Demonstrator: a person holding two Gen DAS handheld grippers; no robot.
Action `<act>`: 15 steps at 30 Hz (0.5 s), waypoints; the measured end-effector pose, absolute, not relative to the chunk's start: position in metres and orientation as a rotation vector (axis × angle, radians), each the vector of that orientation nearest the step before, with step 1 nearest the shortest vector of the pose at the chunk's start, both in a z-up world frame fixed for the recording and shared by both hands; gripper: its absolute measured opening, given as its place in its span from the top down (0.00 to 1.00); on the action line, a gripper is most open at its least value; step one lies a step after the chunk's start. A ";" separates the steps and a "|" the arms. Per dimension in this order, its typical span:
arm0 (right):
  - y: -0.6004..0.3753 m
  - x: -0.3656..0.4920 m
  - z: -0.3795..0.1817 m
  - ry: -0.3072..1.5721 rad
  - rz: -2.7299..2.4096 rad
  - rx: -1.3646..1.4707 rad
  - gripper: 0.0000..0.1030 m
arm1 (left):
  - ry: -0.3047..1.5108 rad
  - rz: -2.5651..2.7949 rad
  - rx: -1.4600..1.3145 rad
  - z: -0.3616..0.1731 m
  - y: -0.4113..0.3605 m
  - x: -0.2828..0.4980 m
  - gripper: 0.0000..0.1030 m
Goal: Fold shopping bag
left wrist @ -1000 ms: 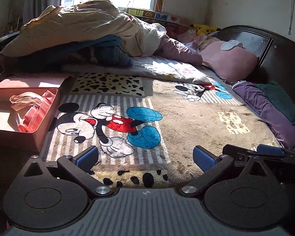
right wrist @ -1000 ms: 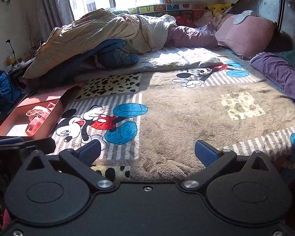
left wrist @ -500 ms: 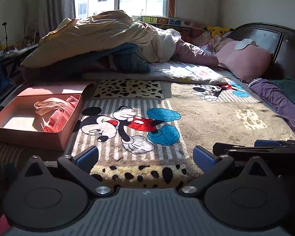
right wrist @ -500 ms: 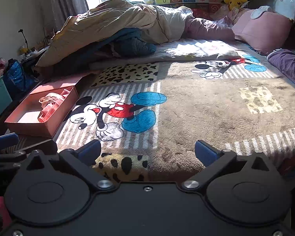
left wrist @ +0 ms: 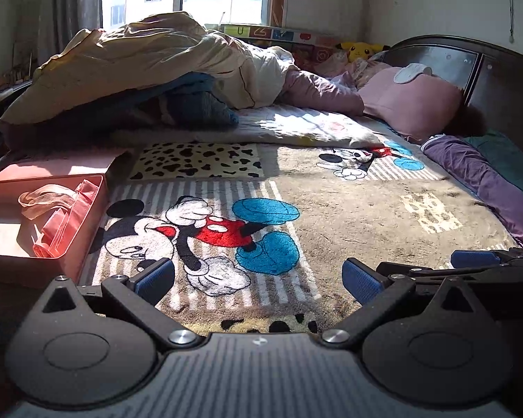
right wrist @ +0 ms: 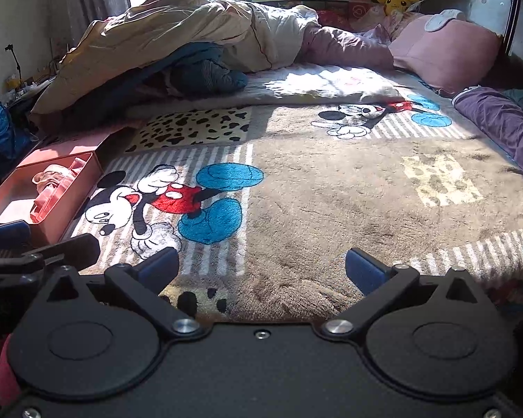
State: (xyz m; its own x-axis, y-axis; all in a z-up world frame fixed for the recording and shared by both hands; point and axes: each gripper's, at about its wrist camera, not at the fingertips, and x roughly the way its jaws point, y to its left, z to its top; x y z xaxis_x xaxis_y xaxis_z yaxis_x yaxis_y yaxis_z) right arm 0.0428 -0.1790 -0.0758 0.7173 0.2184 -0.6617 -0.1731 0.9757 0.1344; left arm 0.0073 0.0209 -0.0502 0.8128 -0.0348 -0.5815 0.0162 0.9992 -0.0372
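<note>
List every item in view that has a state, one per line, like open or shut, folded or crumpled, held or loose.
Left gripper: jaws open, holding nothing.
Right gripper: jaws open, holding nothing.
Pink cardboard box: open, lid off, on the bed's left edge.
Pink fabric shopping bag: crumpled inside the box, not held.
Cream quilt: heaped, unfolded.
Cartoon mouse blanket: spread flat.

- Blanket ahead of both tongs: thick, shaggy pile cloth, matt.
- Left tongs: matt black plastic arms, bright metal pivot bolts, ribbed blue pads.
- Box left of the tongs: matt pink card.
- Shopping bag in it: thin, creased pink cloth.
- Headboard far right: dark, glossy wood.
</note>
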 end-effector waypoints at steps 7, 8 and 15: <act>-0.170 0.064 -0.083 0.761 0.224 0.046 0.00 | 0.621 -0.008 0.000 -0.055 0.026 0.030 0.00; -0.169 0.065 -0.084 0.763 0.224 0.046 0.00 | 0.624 -0.002 0.005 -0.056 0.026 0.033 0.00; -0.166 0.078 -0.089 0.782 0.231 0.046 0.00 | 0.643 0.056 0.015 -0.063 0.034 0.053 0.00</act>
